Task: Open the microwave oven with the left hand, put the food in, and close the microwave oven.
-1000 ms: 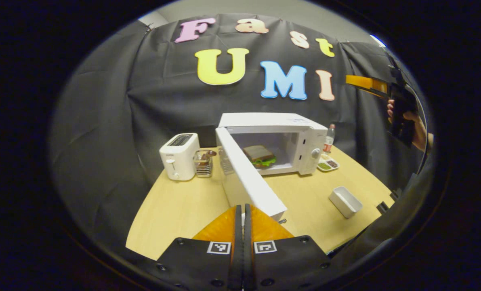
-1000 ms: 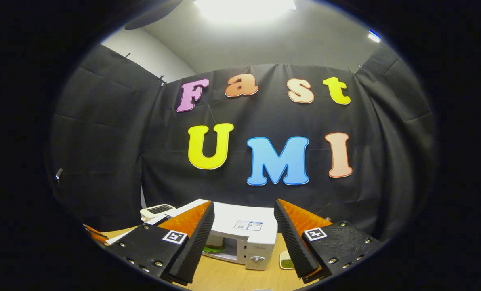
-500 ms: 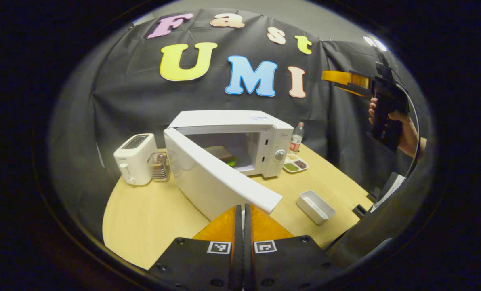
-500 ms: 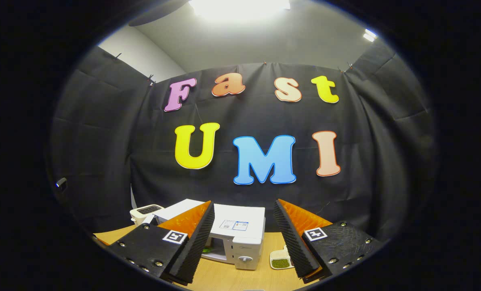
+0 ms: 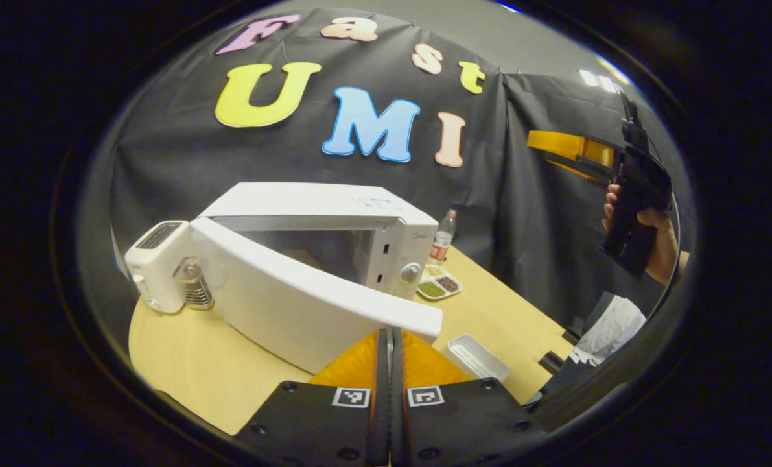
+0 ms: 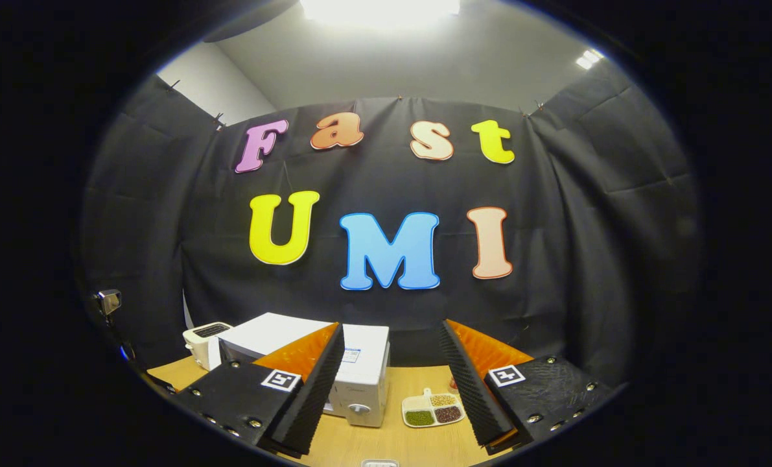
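Where door [image 5: 308,305] half-swung: microwave [image 5: 334,220] label (unreadable).

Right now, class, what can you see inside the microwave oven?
Through the gap past the half-closed door, the microwave oven shows a bare back wall. The door covers the cavity floor, so any food there is hidden. The left claw, shut, sits at the door's free edge.

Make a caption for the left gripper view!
Shut left gripper at the half-open microwave door.
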A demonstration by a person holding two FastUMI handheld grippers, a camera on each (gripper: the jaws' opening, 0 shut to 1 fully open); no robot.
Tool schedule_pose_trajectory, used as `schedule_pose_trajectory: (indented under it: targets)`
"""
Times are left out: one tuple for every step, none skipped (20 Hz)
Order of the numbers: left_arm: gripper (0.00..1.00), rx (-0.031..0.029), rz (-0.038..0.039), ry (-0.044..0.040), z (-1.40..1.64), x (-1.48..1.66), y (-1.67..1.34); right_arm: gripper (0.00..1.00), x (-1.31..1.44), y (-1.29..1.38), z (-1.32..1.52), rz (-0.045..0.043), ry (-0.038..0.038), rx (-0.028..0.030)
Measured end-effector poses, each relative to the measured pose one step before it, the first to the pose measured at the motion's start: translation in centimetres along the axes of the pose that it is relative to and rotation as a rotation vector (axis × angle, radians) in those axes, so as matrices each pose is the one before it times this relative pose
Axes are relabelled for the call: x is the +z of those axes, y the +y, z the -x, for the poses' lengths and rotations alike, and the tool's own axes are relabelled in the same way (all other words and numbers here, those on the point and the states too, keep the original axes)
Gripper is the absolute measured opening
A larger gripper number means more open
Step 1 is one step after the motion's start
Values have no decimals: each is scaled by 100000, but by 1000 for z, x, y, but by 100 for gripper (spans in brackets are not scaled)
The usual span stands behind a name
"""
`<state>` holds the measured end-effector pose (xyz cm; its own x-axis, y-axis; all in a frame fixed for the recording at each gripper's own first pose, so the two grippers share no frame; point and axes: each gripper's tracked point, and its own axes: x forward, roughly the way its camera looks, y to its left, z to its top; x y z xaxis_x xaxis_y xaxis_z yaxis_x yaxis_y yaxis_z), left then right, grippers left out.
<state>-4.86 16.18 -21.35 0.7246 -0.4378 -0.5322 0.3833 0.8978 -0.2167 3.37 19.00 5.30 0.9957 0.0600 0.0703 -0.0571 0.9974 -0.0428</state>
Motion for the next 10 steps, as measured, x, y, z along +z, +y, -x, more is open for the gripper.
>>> schedule_pose_trajectory:
  targets:
    - [7, -668, -247, -1080, -710, 548, -115, 90, -79, -365, 58, 317, -4, -796]
    - [7, -533, 61, -538, -817, 406, -16, 89, -51, -272, 15, 89, 9, -692]
    - [10, -431, 737, -294, -906, 180, -50, 90, -53, -332, 11, 106, 121, -642]
    - [7, -660, 1158, -407, -771, 227, -148, 90, -4, -371, -44, 320, 75, -621]
    - [7, -220, 680, -242, -791, 274, -51, 90, -50, -376, -26, 388, -68, -900]
    - [7, 281, 114, -257, -668, 281, 5, 90, 173, -407, -1, 115, -309, -819]
    - [7, 51, 124, -591, -613, 205, -5, 90, 203, -414, -53, -145, -527, -829]
    - [7, -154, 64, -583, -569, 334, -107, 90, 190, -285, 20, -116, -600, -587]
    - [7, -154, -246, -703, -723, 194, 0, 90, 81, -336, -8, 76, -482, -597]
    - [7, -269, -175, -531, -603, 321, -37, 90, 41, -304, -120, 82, -265, -801]
